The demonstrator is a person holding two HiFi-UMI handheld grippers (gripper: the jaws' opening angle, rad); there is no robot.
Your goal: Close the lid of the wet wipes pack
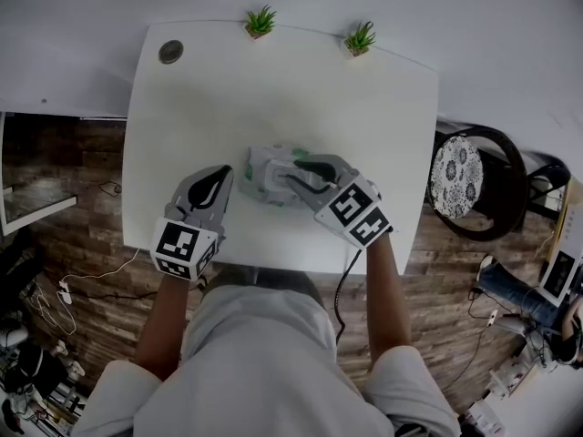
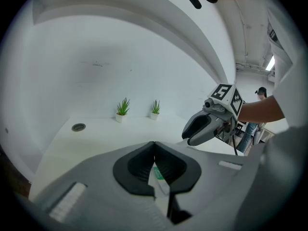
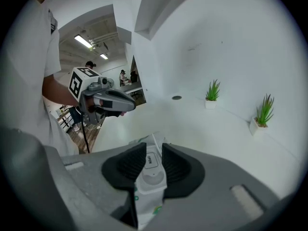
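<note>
Wet wipes pack (image 1: 264,173) lies mid counter (image 1: 228,89). Right hand-held gripper (image 3: 154,148) pinches it across lid (image 3: 151,177). Left hand-held gripper (image 1: 226,171) just beside pack, pressed together; white-green sliver in its gap, cannot tell what. Pack probably soft, light, film slippery: better press on flat lid, not squeeze body.

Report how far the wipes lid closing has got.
Done: the lid, its OPEN tab showing, looks laid down on the wet wipes pack. In hand: the right hand-held gripper lies over it, jaws slightly apart with the lid in the gap; pinching or only pressing, I cannot tell. The left hand-held gripper sits beside the pack, jaw tips together. Left: possibly a final press; latching is not visible.
</note>
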